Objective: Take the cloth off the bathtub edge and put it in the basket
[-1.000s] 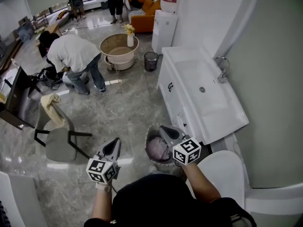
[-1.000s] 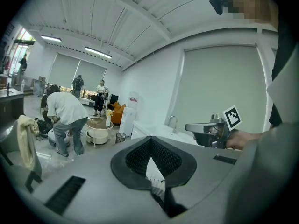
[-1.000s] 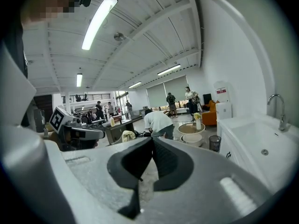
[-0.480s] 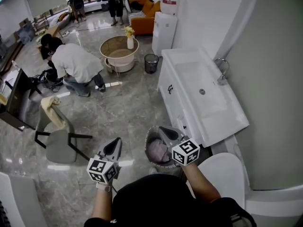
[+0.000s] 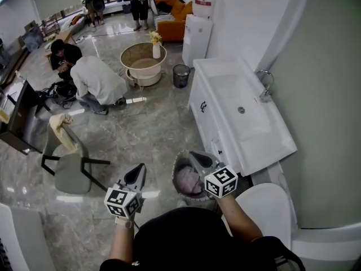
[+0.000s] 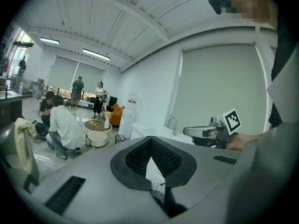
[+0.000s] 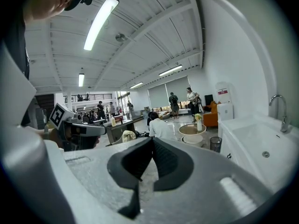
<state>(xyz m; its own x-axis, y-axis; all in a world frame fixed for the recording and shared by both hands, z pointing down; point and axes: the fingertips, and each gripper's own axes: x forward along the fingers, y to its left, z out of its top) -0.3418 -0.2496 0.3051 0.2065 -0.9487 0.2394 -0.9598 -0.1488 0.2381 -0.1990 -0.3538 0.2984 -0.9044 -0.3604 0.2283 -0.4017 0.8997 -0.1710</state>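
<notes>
A round woven basket [image 5: 176,166] stands on the floor beside the vanity, with a pale pink cloth [image 5: 186,179] lying inside it. My right gripper [image 5: 196,155] hovers over the basket's right rim, shut with nothing between its pads [image 7: 163,160]. My left gripper [image 5: 137,173] is held above the bare floor left of the basket, its jaws together and empty. In the left gripper view its black pads [image 6: 163,155] meet at a narrow slit, and the right gripper [image 6: 205,132] shows off to the side. No bathtub edge is in view.
A white vanity with a sink [image 5: 242,117] runs along the right wall, with a toilet [image 5: 269,206] below it. A grey chair [image 5: 70,168] draped with a towel stands at the left. Two people [image 5: 96,81] crouch on the floor farther off, near a round table [image 5: 142,58] and a small bin [image 5: 181,73].
Both grippers have stayed almost where they were. The crouching person in white has shifted and bent lower, and the people at the back have moved a little.
</notes>
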